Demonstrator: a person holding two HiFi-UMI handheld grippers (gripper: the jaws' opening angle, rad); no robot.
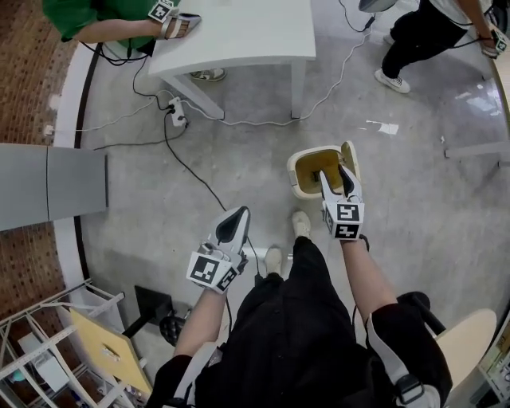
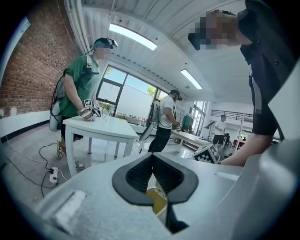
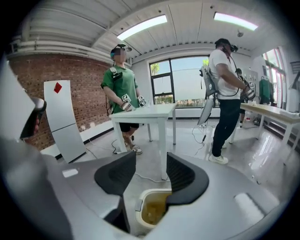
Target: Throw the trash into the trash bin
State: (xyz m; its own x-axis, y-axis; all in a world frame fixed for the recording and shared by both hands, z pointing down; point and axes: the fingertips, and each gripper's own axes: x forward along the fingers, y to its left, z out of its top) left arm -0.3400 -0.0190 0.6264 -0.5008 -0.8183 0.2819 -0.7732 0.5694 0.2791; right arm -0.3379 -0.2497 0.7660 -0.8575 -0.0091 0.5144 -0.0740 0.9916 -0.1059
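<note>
A cream trash bin (image 1: 301, 166) with a yellowish inside stands on the grey floor, its lid tipped open at the back. My right gripper (image 1: 333, 176) hangs just above the bin's mouth, jaws apart with nothing between them. In the right gripper view the bin (image 3: 151, 209) shows below the parted jaws of the right gripper (image 3: 146, 165), with dim lumps at its bottom. My left gripper (image 1: 238, 215) is held lower left of the bin, apart from it. Its jaws meet at the tips and hold nothing, as the left gripper (image 2: 153, 157) shows in its own view, where a slice of the bin (image 2: 157, 200) appears.
A white table (image 1: 239, 36) stands beyond the bin, with a power strip (image 1: 177, 111) and cables on the floor beside it. A person in green (image 1: 96, 20) works at the table; another (image 1: 418, 36) stands far right. A grey panel (image 1: 48, 185) is at left. A paper scrap (image 1: 388, 127) lies on the floor.
</note>
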